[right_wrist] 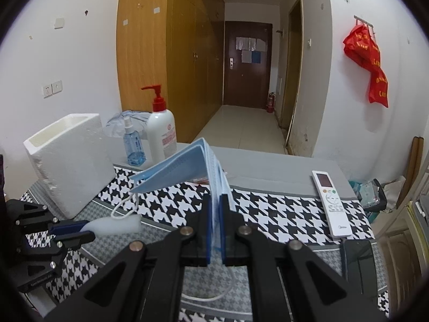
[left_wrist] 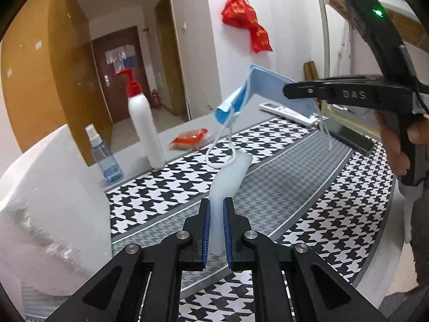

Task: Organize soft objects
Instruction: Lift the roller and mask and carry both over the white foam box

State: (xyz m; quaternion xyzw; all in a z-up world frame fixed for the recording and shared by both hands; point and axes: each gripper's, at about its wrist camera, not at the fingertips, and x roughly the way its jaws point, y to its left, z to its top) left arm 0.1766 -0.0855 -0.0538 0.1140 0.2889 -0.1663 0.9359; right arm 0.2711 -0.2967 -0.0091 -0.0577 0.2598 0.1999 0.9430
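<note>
Foam first: the left gripper (left_wrist: 216, 230) is clamped on a translucent white soft foam strip (left_wrist: 228, 179), lifted off the houndstooth-patterned table mat (left_wrist: 308, 214). Beyond, the right gripper (right_wrist: 216, 230) pinches a folded pale-blue pleated face mask (right_wrist: 185, 166), whose white ear loop (left_wrist: 221, 153) touches the strip. Separate them before carrying either toward the white foam box (right_wrist: 72, 161) at the mat's far left corner.

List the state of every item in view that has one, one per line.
left claw: shut on the foam piece
right claw: shut on the face mask, lifted
foam box: open-topped
pump bottle: upright
spray bottle: upright, capped
remote: lying flat
</note>
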